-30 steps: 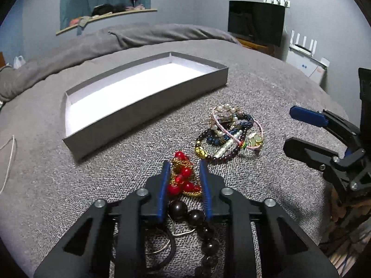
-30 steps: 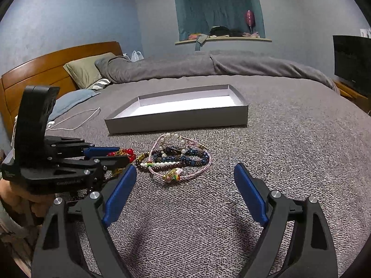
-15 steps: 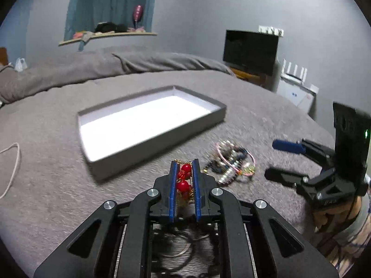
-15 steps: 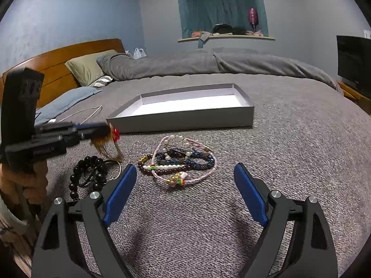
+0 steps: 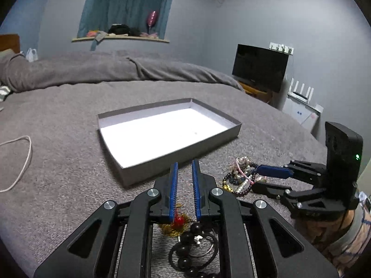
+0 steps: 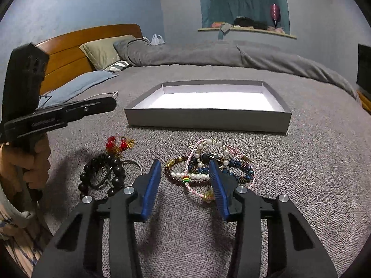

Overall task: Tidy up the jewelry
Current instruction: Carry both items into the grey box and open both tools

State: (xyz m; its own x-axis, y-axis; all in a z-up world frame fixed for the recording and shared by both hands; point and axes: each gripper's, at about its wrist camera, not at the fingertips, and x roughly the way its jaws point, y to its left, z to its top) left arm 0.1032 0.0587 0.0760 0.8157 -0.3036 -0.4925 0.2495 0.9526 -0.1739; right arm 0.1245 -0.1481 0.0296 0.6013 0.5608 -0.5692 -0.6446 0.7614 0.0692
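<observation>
Right tongs (image 6: pixel 184 162) are closing around the tangled bracelet pile (image 6: pixel 197 176) on the bed (image 6: pixel 313 162), which sits between the blue pads, nothing pinched yet. The grey box (image 6: pixel 208 121) lies straight ahead beyond it, long side facing. Left tongs (image 5: pixel 184 163) are pressed together, empty, above the red-and-gold piece (image 6: pixel 119 143).
</observation>
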